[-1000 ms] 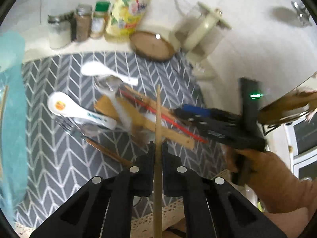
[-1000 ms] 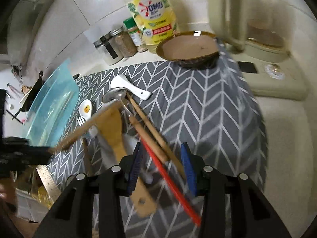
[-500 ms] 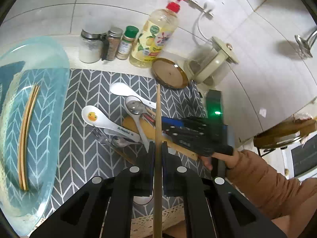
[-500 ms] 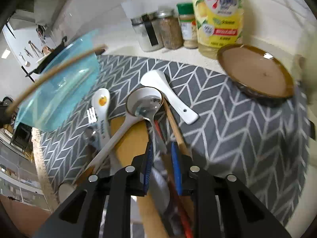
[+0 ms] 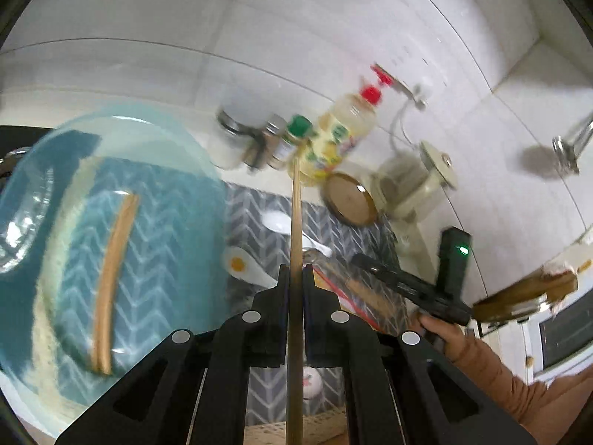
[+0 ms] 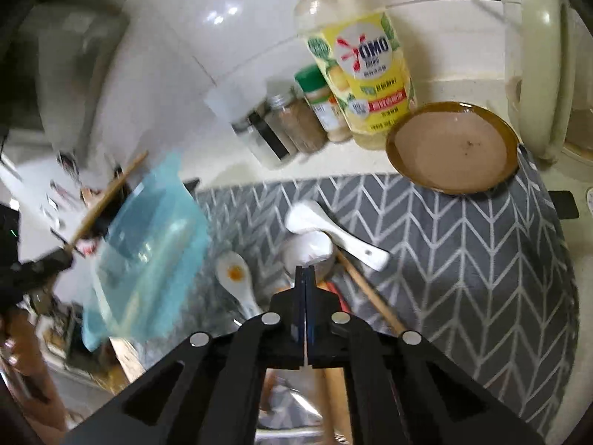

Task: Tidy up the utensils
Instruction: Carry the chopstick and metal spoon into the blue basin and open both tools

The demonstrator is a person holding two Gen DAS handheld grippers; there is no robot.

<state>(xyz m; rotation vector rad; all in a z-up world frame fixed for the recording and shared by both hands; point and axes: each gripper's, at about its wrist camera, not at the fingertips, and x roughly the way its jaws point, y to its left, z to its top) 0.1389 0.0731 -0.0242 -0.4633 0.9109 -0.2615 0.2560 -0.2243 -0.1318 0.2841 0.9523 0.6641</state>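
I hold a single wooden chopstick (image 5: 295,222) in my left gripper (image 5: 295,272), the jaws nearly together and pinching it partway along its length so the tip sticks out ahead, pointing toward the spice jars (image 5: 276,144). I carry it that way, I'd say, because the blue glass tray (image 5: 33,296) to my left is where chopsticks go — a pair of wooden chopsticks (image 5: 111,282) already lies in it, side by side, and this one looks bound for the same spot.

The rest of the utensils sit in a heap on the grey chevron mat (image 6: 463,259): a white ceramic spoon (image 6: 333,233), a second ceramic spoon with an orange mark (image 6: 235,278), a metal ladle (image 6: 311,252), another wooden chopstick (image 6: 370,296) and something red under it — all overlapping, not yet sorted.

My right gripper (image 6: 305,289) hangs over that heap; its jaws have just been closing and now stand blue pad against blue pad. A thin pale sliver shows low in the seam, but I cannot tell whether anything is caught there. From the left camera it (image 5: 407,289) looks equally closed.
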